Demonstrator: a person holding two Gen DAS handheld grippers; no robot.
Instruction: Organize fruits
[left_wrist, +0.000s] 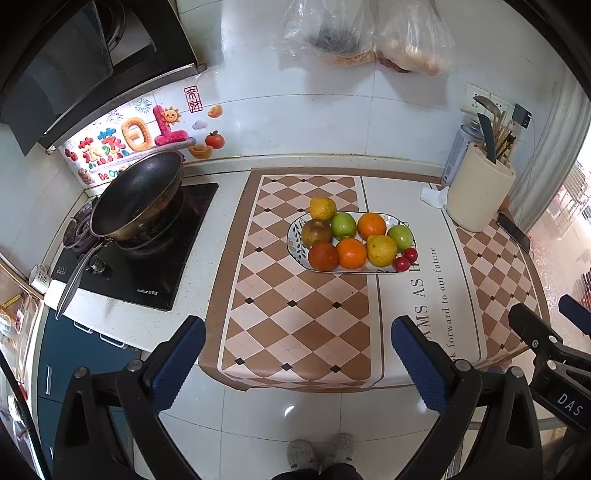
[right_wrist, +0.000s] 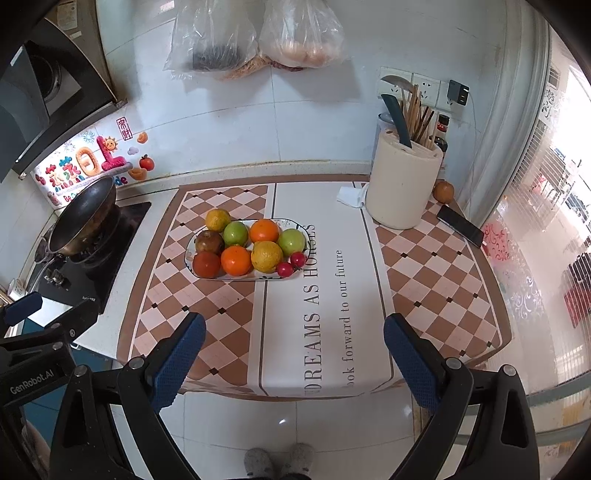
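A patterned plate holds the fruits packed together, far on the counter mat. Left gripper and right gripper hover near the counter's edge, jaws apart, empty, well short of it.

Both cameras look forward and down along wide-spread tongs held back from the worktop's near edge. The left tongs see the plate ahead and slightly right; the right tongs see it ahead, left. Both views share the plate, wok and utensil holder.
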